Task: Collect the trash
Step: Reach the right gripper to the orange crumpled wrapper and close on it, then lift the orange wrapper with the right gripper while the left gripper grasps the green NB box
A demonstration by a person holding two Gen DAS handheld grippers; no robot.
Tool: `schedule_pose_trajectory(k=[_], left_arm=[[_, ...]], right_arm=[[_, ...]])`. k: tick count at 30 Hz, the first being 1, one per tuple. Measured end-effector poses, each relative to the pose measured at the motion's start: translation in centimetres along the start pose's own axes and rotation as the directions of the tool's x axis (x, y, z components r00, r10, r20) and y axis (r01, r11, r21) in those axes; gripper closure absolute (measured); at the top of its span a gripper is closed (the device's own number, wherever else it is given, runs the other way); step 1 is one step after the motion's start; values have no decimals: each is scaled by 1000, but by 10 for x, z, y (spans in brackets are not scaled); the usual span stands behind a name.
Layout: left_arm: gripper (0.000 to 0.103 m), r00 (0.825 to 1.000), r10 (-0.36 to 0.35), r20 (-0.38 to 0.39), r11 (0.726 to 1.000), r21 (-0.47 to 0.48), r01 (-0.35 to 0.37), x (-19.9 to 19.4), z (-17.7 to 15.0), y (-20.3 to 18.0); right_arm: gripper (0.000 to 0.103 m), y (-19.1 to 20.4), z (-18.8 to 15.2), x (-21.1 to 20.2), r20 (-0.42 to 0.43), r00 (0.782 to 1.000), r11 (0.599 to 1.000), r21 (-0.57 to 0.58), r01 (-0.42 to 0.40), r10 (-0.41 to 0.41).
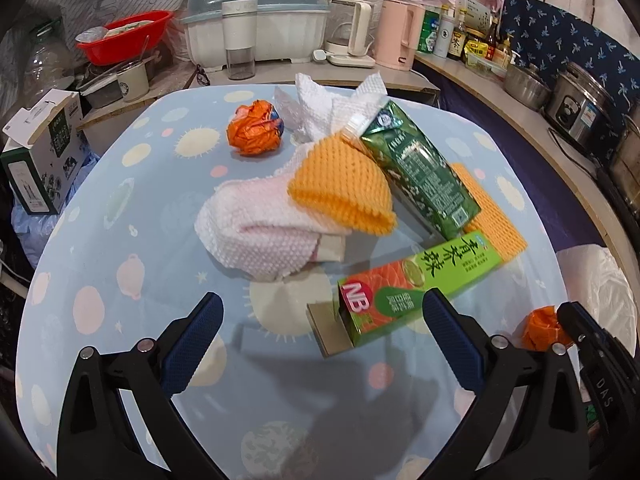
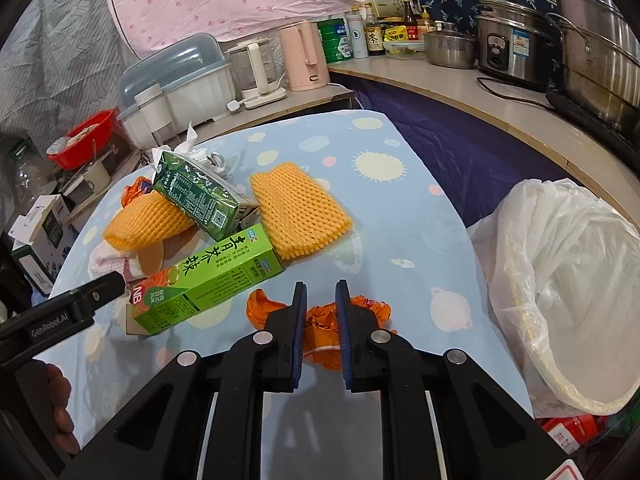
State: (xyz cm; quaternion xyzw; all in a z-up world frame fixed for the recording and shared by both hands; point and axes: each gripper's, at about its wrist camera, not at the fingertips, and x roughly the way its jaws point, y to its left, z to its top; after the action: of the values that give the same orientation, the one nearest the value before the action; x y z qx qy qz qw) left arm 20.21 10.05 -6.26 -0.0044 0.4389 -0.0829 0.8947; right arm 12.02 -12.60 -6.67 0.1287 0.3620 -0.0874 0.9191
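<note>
Jaws: right gripper (image 2: 321, 300) pinches orange wrapper (image 2: 320, 334), left gripper (image 1: 322, 314) wide, empty; green box (image 2: 208, 280) beside

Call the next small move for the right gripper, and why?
Probably carry it right to the lined bin and let go. The right gripper is closed on the orange wrapper, and the bin stands open just past the table edge. The left gripper is open and empty.

You see a pale blue tablecloth (image 2: 400, 216) dotted with cream suns; orange honeycomb foam netting (image 2: 300, 210); a bright green box (image 2: 208, 280); a dark green carton (image 2: 196, 196); a crumpled orange wrapper (image 2: 320, 330)
</note>
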Motion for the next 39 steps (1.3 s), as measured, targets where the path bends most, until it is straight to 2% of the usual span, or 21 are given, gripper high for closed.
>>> schedule_pose_trajectory(k=[2,8,10,12,14,19,22,23,24,26,29,31,33,39], left_arm=[[7,1000,2,-5,1000,10,-2,1,-5,-4],[8,1000,-9,-19,999,54,10,15,-9,-14],[8,1000,-15,-20,996,82,17,21,-8,-20],[7,999,-33,-21,993,111,35,27,-7,-25],[7,999,-42,-21,989,141,45,33,-7,-31],[8,997,-51,-50,983,173,59,49,-12,-41],[8,995,-72,-69,983,163,82,51,-16,-40],[8,994,-79,-73,983,158,90,50,-17,-41],[8,993,-86,-76,983,156,97,49,-19,-41],[8,993,-93,-79,981,162,105,47,-21,-43],[8,991,-100,-84,979,169,113,44,-26,-47],[8,989,-110,-97,978,165,125,44,-30,-50],[8,986,-122,-111,976,168,139,43,-35,-53],[8,989,-106,-105,977,172,124,33,-45,-56]], right_arm=[[102,-2,-1,-4,5,1000,1000,4,-3,3],[101,-9,-5,-3,-28,999,999,28,-25,26],[91,-12,-9,-6,-29,999,999,44,-27,28],[56,-15,-13,-11,-21,999,997,68,-34,35],[52,-13,-19,-13,-28,999,997,62,-37,39],[52,-11,-35,1,-101,993,997,53,-58,63],[61,-9,-37,3,-91,992,996,44,-78,82],[67,-7,-36,3,-88,993,997,31,-77,80],[76,-6,-36,3,-88,993,997,20,-78,80],[85,-5,-34,1,-89,994,998,2,-66,66],[86,-9,-31,-4,-91,994,999,6,-52,53],[75,-15,-32,-11,-88,994,997,35,-61,64],[50,-19,-35,-17,-78,994,996,53,-69,73],[48,-13,-42,-7,-98,991,996,25,-85,87]])
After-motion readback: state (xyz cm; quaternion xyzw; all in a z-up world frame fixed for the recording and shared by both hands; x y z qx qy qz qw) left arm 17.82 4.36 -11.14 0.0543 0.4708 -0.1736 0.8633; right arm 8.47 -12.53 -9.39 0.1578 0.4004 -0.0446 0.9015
